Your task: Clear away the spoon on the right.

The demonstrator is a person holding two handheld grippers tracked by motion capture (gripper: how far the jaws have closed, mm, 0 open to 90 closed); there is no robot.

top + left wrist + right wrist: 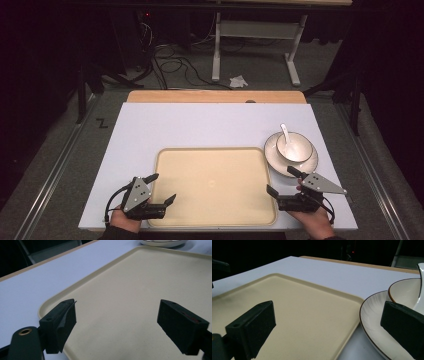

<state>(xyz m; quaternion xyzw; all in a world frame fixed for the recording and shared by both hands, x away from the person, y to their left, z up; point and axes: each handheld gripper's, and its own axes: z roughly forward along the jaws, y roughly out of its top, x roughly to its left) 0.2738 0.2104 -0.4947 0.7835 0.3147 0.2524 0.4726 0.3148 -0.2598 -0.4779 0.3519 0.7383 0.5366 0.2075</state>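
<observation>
A beige tray (215,185) lies empty at the front middle of a white board (200,125). At its right far corner stands a white plate (272,157) that carries a white bowl (295,147) with a white spoon (284,131) in it. My left gripper (162,187) is open over the tray's left edge, with bare tray (140,290) between its jaws (122,320). My right gripper (280,180) is open at the tray's right edge, just in front of the plate. In its own view (329,325) one jaw is over the tray (294,310) and the other over the plate (374,315).
The white board rests on a wooden table whose far edge (215,96) shows beyond it. On the floor behind are a white table frame (255,45), loose cables (170,62) and a crumpled paper (238,81). The far half of the board is bare.
</observation>
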